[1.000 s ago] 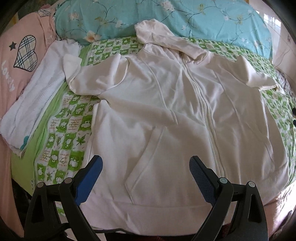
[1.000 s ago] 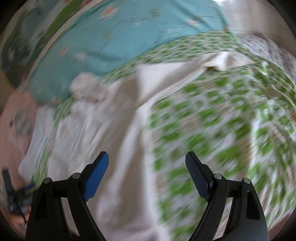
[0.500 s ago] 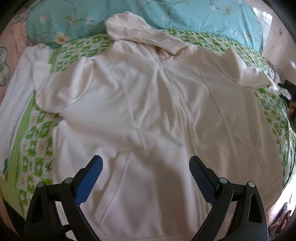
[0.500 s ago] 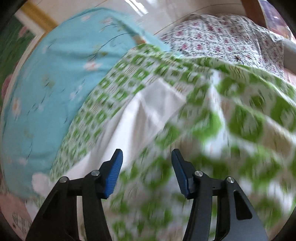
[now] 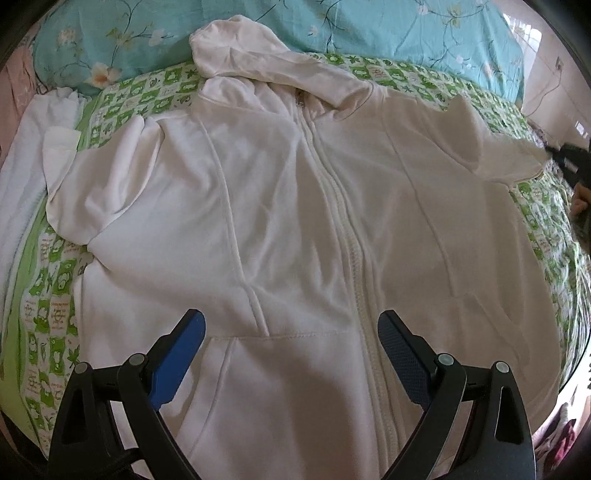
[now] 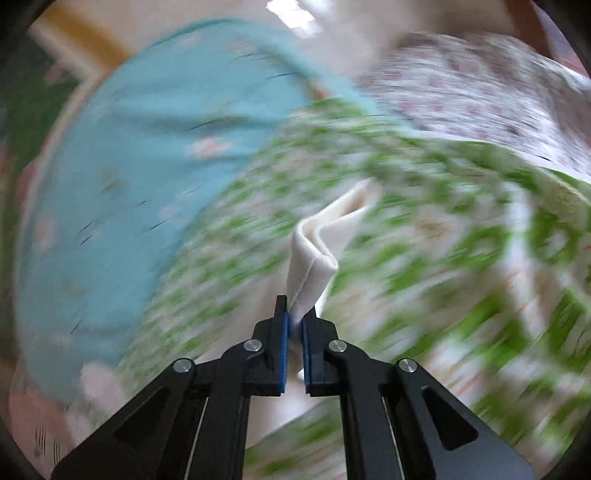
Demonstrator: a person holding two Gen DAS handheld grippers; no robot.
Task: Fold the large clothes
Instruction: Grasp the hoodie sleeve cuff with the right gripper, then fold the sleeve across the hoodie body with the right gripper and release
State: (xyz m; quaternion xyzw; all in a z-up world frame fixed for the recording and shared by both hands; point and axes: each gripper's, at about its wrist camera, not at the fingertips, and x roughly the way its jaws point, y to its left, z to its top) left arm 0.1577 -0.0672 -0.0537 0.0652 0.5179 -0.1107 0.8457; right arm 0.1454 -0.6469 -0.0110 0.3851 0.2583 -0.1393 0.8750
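White hoodie (image 5: 295,229) lies spread front-up on the green checked bedsheet (image 5: 55,295), hood toward the blue pillow (image 5: 369,29). My left claw (image 5: 291,343) hangs wide apart above its pocket. My right claw (image 6: 294,325) is closing, pinching the sleeve end (image 6: 314,266).

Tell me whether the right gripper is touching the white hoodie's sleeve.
Touching. In the right wrist view the closing right gripper pinches a fold of the sleeve between its fingers.

Hoodie (image 5: 295,229) flat on bed sheet (image 5: 55,302); pillow (image 5: 369,29) behind hood; towel (image 5: 22,177) left.
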